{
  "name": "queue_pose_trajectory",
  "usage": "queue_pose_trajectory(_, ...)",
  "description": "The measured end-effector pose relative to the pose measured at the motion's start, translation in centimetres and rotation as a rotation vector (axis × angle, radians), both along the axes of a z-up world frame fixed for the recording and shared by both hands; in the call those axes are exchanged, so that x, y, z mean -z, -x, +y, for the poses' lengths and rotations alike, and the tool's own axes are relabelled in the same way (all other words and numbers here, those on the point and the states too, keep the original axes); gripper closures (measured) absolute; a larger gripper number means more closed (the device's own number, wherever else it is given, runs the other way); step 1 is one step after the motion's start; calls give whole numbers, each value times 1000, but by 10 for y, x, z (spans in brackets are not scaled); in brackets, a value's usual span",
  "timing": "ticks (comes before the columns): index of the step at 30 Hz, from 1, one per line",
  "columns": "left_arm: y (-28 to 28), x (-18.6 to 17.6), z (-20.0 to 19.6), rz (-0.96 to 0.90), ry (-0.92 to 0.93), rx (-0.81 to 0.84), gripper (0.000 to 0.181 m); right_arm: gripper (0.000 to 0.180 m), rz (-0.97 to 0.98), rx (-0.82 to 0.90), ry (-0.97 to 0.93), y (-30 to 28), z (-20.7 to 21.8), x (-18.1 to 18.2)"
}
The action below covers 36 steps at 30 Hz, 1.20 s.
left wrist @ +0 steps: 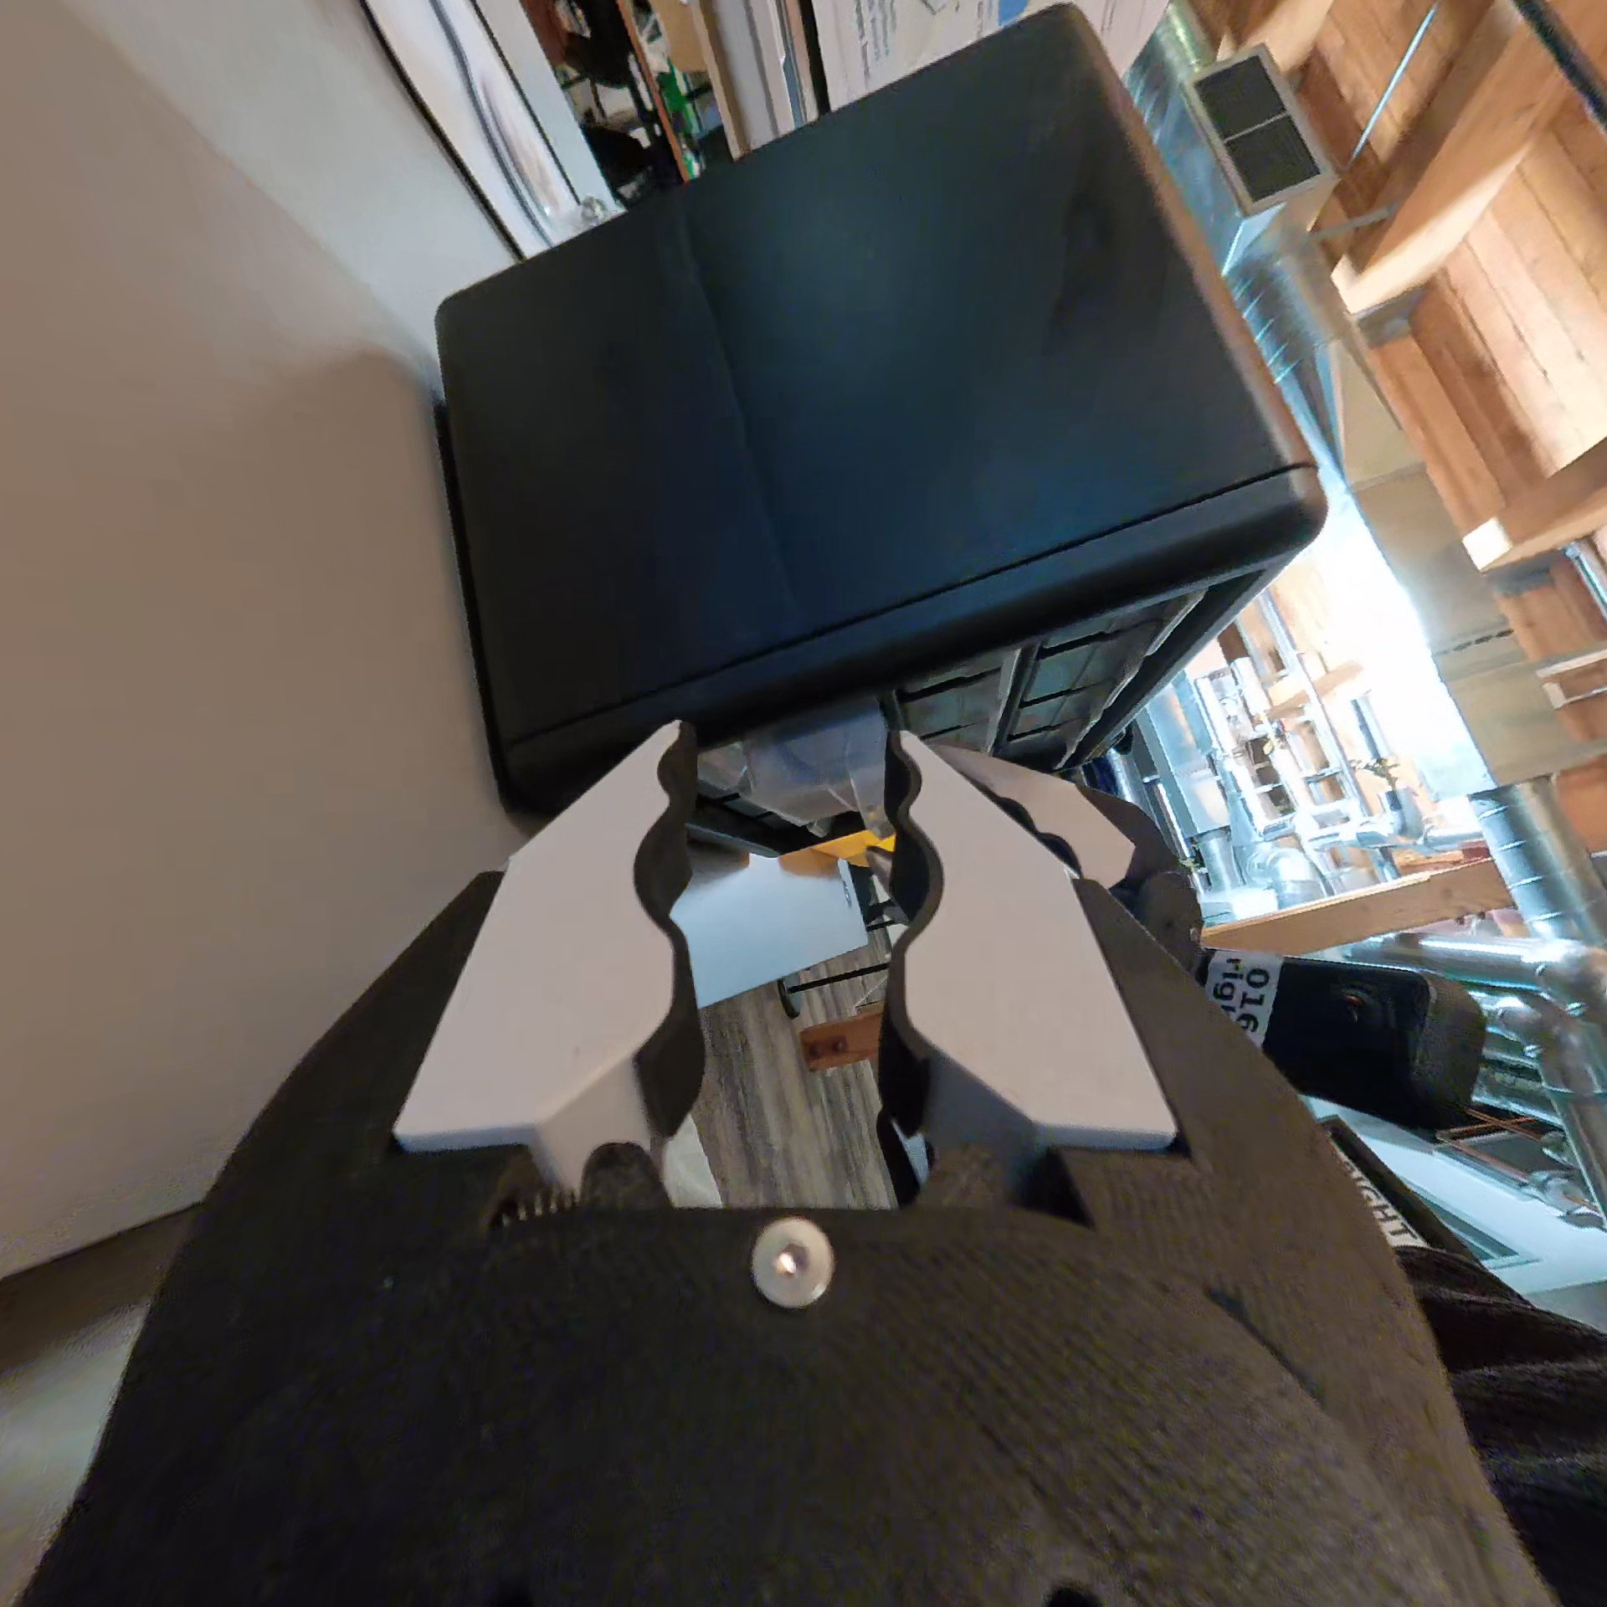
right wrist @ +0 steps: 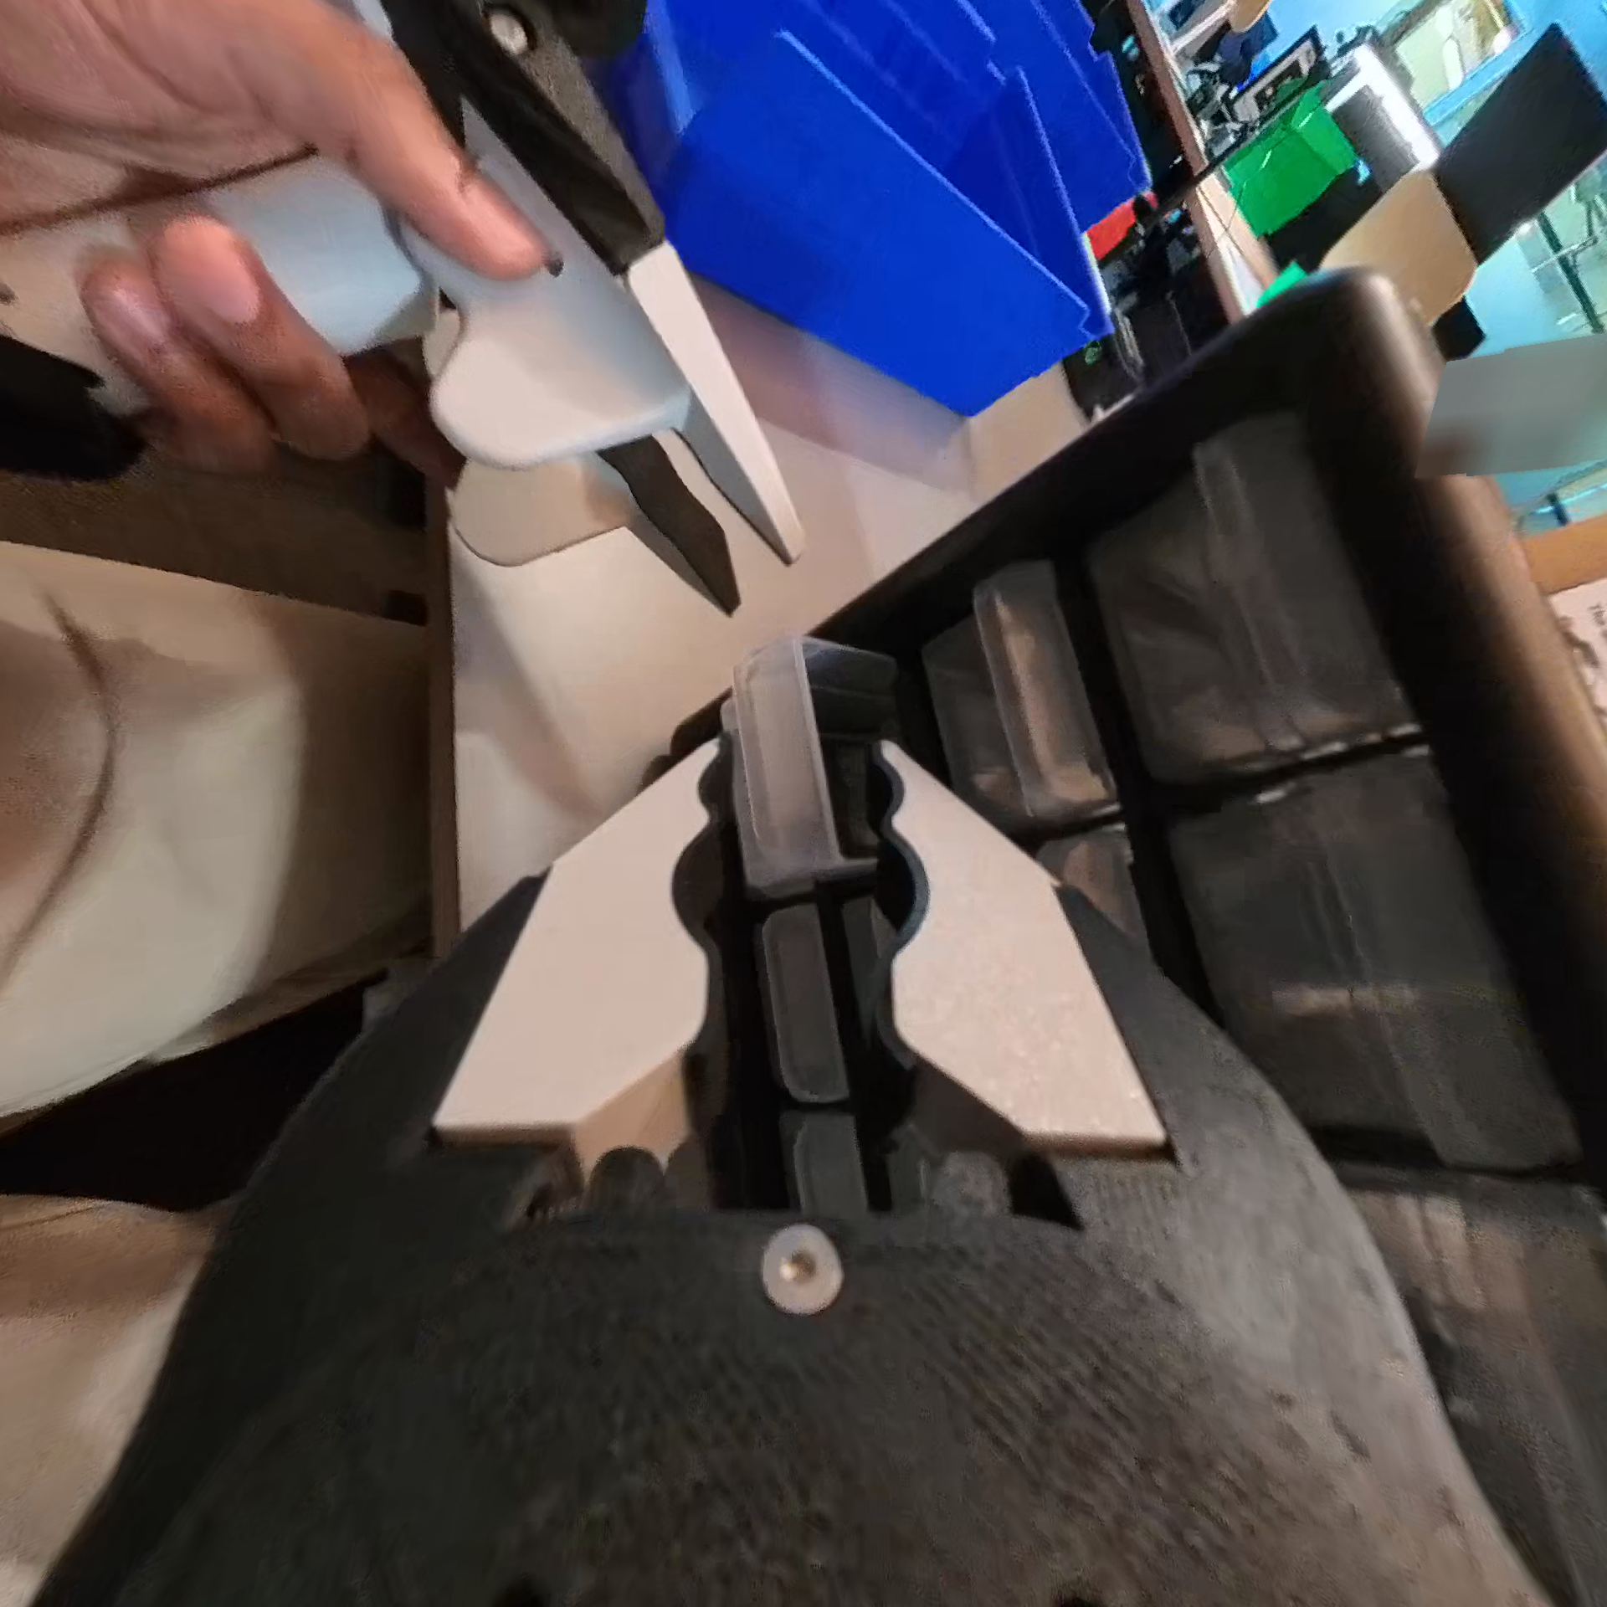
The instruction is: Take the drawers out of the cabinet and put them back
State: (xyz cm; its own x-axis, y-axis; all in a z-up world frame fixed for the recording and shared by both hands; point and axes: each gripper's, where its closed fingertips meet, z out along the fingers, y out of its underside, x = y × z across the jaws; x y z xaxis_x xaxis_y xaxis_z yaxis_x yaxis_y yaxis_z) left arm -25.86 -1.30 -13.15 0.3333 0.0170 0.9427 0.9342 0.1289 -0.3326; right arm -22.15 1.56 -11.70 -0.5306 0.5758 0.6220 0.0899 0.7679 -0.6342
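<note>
A black cabinet (left wrist: 870, 417) with several smoky clear drawers (right wrist: 1243, 600) stands on a pale table. In the left wrist view I see its plain side and top. My left gripper (left wrist: 791, 752) is open and empty, close to the cabinet's front corner; it also shows in the right wrist view (right wrist: 739, 565). My right gripper (right wrist: 800, 765) is closed around the clear handle of a corner drawer (right wrist: 774, 756), which sticks out a little from the front. That drawer shows between my left fingers (left wrist: 800, 765). The right gripper shows in the left wrist view (left wrist: 1043, 800).
A person's hand (right wrist: 261, 217) holds the left gripper. Blue plastic bins (right wrist: 870, 174) stand behind the cabinet. The pale table (left wrist: 217, 609) spreads beside the cabinet. A green box (right wrist: 1287, 165) and shelving lie farther off.
</note>
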Motion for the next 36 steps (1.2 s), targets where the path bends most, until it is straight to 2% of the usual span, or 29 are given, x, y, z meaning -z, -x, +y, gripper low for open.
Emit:
queue_pose_trajectory(3,1,-1,0,7,-7,11,139,149,-62,21,-51,9,2,11)
queue_pose_trajectory(5,-2,-1,2,-6,-12,34,139,160,-127,38,-59,11,4,18)
queue_pose_trajectory(7,-6,-1,5,-29,-21,70,139,161,-150,47,-43,12,3,20)
queue_pose_trajectory(15,1,-4,3,19,-12,42,139,162,-279,-30,77,-17,-19,20)
queue_pose_trajectory(20,2,-1,4,15,-9,39,138,164,-375,-139,181,-44,-43,18)
queue_pose_trajectory(29,0,6,6,-10,-2,52,138,166,-444,-199,275,-71,-49,17)
queue_pose_trajectory(36,-7,12,10,-43,0,90,138,166,-482,-246,464,-85,-56,-2)
